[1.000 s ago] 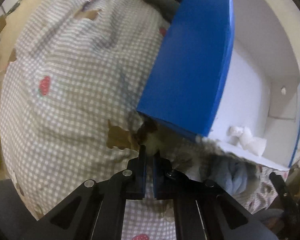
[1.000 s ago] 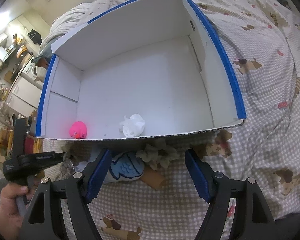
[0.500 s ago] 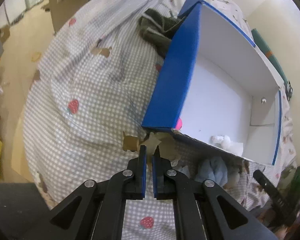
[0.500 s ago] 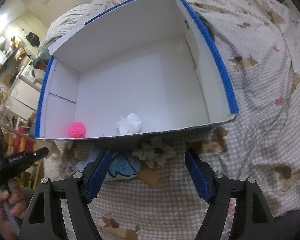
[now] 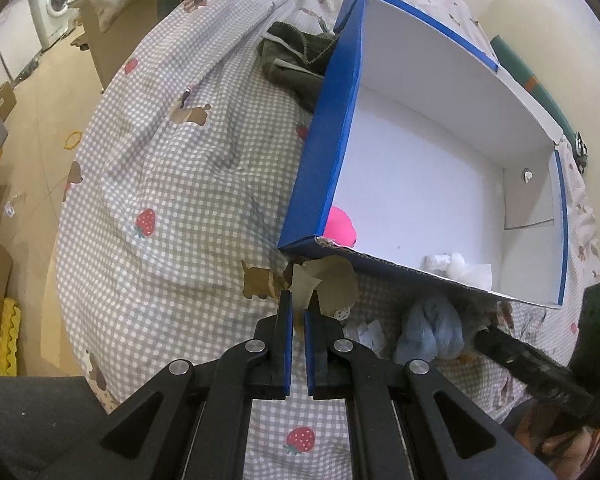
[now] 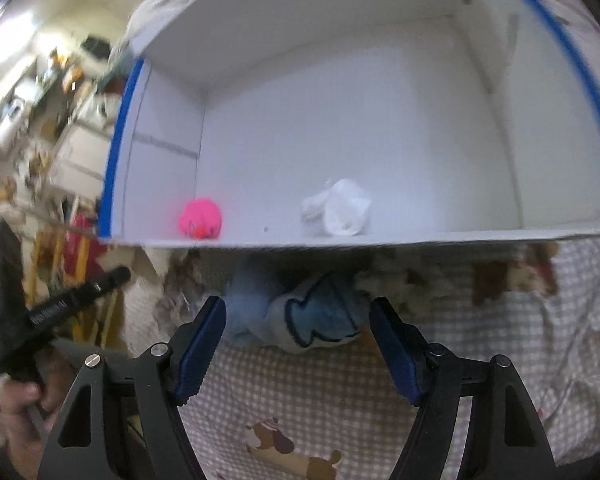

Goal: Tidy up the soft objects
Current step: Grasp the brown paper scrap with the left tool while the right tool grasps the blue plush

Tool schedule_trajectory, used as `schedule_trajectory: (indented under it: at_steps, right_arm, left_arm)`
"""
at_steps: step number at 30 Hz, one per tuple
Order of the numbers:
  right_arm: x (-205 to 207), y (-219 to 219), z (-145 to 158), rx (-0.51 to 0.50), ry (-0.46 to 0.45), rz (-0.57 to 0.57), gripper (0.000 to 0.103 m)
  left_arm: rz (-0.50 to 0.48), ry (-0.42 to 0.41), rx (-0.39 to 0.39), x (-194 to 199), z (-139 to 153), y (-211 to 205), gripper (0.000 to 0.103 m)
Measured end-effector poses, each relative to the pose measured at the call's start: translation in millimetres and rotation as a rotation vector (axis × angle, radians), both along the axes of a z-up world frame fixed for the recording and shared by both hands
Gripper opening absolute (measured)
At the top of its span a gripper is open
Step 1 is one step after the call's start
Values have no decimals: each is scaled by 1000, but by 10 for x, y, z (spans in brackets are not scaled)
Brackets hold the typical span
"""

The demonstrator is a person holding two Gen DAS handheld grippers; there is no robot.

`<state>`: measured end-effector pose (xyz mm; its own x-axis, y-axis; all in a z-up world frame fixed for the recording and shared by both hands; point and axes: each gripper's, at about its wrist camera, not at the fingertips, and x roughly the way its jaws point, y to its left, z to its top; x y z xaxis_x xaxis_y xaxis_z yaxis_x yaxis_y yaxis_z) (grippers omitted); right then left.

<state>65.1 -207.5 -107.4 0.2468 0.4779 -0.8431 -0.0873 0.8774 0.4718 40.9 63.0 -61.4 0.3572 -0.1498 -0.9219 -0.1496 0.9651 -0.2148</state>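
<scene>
The left tongs [image 5: 296, 312] are pinched nearly shut on a tan, crumpled soft piece [image 5: 328, 284], which sticks up from between the blue pads toward 12 o'clock, just in front of the near corner of the box [image 5: 324, 136]. At about 3 o'clock from them, a blue soft toy [image 5: 428, 328] lies on the checked bedspread [image 5: 180, 184] against the box's near wall, with small white scraps [image 5: 366, 330] between it and the tongs.

The right tongs [image 6: 298, 334] are spread wide, with the same blue soft toy [image 6: 320, 316] lying between the two pads; whether either pad touches it cannot be told from the blurred view. The toy rests on the bedspread [image 6: 320, 392], close under the box's near edge.

Inside the white, blue-edged box [image 6: 340, 128], a pink soft ball [image 6: 201, 218] sits at 11 o'clock from the right tongs, near the left inner corner, and a crumpled white cloth [image 6: 340, 208] lies at 12 o'clock, well apart from the ball. In the left wrist view the pink ball [image 5: 342, 226] is tucked in the near corner and the white cloth [image 5: 460, 266] lies along the near wall.

A dark green cloth [image 5: 292, 60] is bunched against the box's outer side at 12 o'clock.
</scene>
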Motion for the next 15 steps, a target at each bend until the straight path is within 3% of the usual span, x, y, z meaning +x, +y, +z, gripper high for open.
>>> schedule_trajectory:
  at_steps: [3,5,7,8,15]
  right_arm:
    - [16,128,-60,-68,-6,37,79]
    - [24,165,-73,-85,-12,49,63]
    - [28,188,-75,-102,-20,60,56]
    - [26,205,-74,-111,-27,65,46]
    - [-100,180,23,-145,-85,98,32]
  left_arm:
    - [0,1,2,4,-2,-6,5]
    - [0,0,8,-7,6,-15,5]
    - [0,0,9,-12,3,-19,5]
    - [-1,1,11,-17,1,-21,5]
    - [-5,-3,30,-36,-7,-11,5]
